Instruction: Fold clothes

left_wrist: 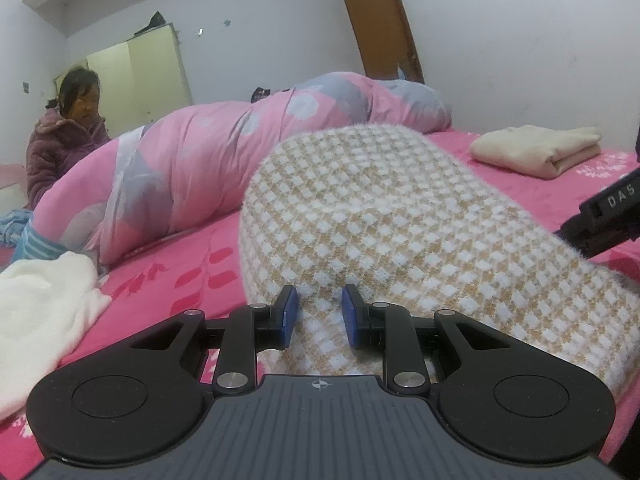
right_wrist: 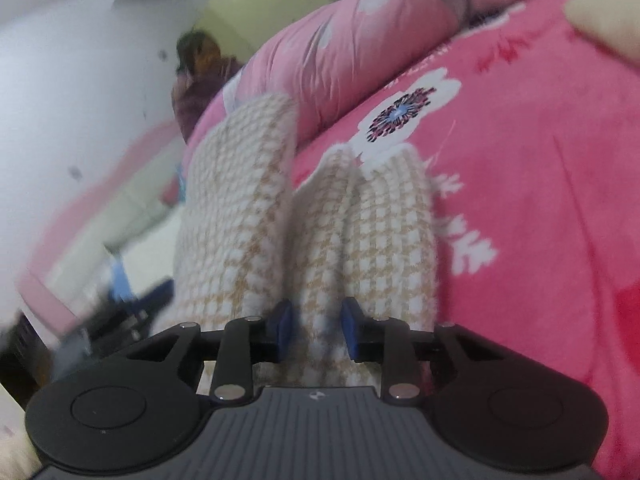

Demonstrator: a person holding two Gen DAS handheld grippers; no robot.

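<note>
Two grippers: both clamped on one checked sweater, no worktop, a bed
Bed (left_wrist: 192,280): pink flowered sheet
Quilt (left_wrist: 200,160): pink, rolled along the far side
Sweater (left_wrist: 400,216): tan-and-white check, lifted above the bed, bulging up between the grippers
Folded cloth (left_wrist: 536,152): cream, far right on the bed
White cloth (left_wrist: 44,312): near left edge
Person (left_wrist: 64,136): beyond the quilt
Left gripper (left_wrist: 319,316): jaws clenched on a sweater fold
Right gripper (right_wrist: 315,330): jaws grasping bunched sweater folds
</note>
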